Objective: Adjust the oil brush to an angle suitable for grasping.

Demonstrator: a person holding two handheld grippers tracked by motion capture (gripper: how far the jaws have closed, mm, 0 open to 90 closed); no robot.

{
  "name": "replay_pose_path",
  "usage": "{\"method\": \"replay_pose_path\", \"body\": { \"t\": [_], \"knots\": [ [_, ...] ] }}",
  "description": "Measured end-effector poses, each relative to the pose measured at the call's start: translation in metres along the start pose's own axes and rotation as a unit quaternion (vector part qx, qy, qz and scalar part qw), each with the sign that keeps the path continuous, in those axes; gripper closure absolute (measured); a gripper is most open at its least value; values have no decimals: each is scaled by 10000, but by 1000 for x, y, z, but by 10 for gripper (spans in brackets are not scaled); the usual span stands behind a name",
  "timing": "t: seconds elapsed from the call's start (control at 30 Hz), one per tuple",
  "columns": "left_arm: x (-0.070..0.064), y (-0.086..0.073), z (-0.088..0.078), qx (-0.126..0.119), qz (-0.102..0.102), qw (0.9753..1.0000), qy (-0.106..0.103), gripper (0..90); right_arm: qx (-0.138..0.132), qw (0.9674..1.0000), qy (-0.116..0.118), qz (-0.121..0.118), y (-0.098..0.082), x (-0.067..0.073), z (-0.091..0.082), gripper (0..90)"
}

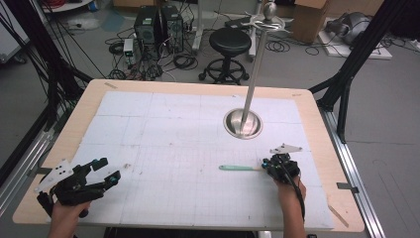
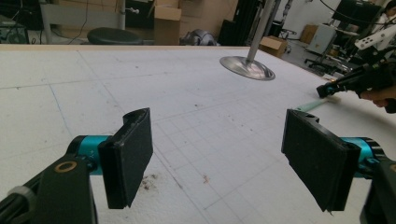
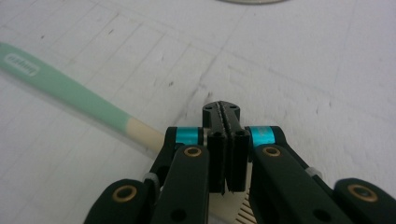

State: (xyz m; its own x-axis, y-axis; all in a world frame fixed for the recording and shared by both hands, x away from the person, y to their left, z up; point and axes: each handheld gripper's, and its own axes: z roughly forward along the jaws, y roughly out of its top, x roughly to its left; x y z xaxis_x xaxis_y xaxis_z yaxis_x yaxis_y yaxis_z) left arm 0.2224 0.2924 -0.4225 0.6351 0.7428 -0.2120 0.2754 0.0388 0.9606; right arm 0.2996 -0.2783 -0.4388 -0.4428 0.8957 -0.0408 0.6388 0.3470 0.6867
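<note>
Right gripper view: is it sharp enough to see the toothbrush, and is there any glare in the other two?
Right gripper view: the right gripper is crisp, but the green toothbrush softens toward its far end. High view: evenly lit, a bright reflection on the metal stand base. Left gripper view: the left gripper is sharp, the base shines, and the background is dim.

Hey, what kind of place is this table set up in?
Probably a lab or workshop: computer towers with tangled cables on the floor, cardboard boxes behind, a black frame around the gridded table.
</note>
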Motion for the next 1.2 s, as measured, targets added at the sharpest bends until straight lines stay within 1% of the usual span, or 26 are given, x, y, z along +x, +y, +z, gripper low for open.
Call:
{"method": "replay_pose_path", "body": {
  "t": [0.03,0.13,0.17,0.2,0.3,0.33,0.37,0.4,0.43,0.47,0.5,0.53,0.6,0.67,0.7,0.77,0.8,0.83,0.87,0.9,0.97,1.0,1.07,1.1,1.2],
  "knots": [
    [0,0,0,-20,-15,10000,-12,251,-28,10000,25,27,-5,2,-5,894],
    [1,0,0,-31,-24,10000,12,251,16,10000,61,-34,-11,6,-11,894],
    [1,0,0,-16,-13,10000,7,251,20,10000,87,-20,-13,7,-14,894],
    [1,0,0,-19,-16,10000,7,251,16,9999,126,-27,-16,9,-16,894],
    [1,0,0,-21,-21,10000,14,251,-41,9998,151,-86,-24,14,-23,894],
    [1,0,0,-21,-21,10000,14,251,-41,9998,151,-86,-24,14,-23,894],
    [0,0,0,-12,-5,10000,6,251,-31,9997,226,-113,-28,18,-27,894],
    [0,0,0,-12,-5,10000,6,251,-31,9997,226,-113,-28,18,-27,894],
    [0,0,1,-1,8,10000,-5,251,-10,9995,267,-186,-30,21,-31,894],
    [0,0,1,-1,8,10000,-5,251,-10,9995,267,-186,-30,21,-31,894],
    [-1,0,1,2,-2,10000,-3,251,-17,9992,317,-236,-33,25,-34,894],
    [-1,0,1,2,-2,10000,-3,251,1,9991,361,-237,-34,27,-35,894],
    [-1,0,2,8,4,10000,-3,251,-22,9989,384,-281,-36,30,-38,894],
    [-1,0,2,2,3,10000,-3,251,-32,9988,417,-244,-37,31,-40,894],
    [-1,0,1,-16,17,10000,-13,251,-201,9984,469,-227,-38,31,-44,890],
    [-1,0,1,-43,3,10000,-32,250,-432,9976,530,-131,-38,30,-50,830],
    [-1,0,1,-43,3,10000,-32,249,-432,9976,530,-131,-38,30,-50,830],
    [-1,1,1,-100,-43,9999,-84,247,-690,9960,572,-19,-40,30,-57,692],
    [-1,1,1,-120,-48,9999,-100,246,-798,9954,525,15,-41,29,-60,633],
    [-1,1,2,-129,-54,9998,-125,243,-901,9946,500,98,-42,30,-64,572],
    [-2,1,2,-160,-37,9998,-141,233,-1224,9911,479,205,-45,30,-72,454],
    [-2,1,2,-160,-37,9998,-141,228,-1409,9885,483,247,-46,30,-77,400],
    [-3,1,2,-189,-25,9997,-147,222,-1716,9835,484,308,-49,31,-87,338],
    [-4,1,2,-202,26,9997,-136,218,-1845,9810,503,337,-50,32,-92,303],
    [-4,2,2,-238,26,9996,-113,188,-2266,9722,459,368,-54,34,-107,198]
  ]
}}
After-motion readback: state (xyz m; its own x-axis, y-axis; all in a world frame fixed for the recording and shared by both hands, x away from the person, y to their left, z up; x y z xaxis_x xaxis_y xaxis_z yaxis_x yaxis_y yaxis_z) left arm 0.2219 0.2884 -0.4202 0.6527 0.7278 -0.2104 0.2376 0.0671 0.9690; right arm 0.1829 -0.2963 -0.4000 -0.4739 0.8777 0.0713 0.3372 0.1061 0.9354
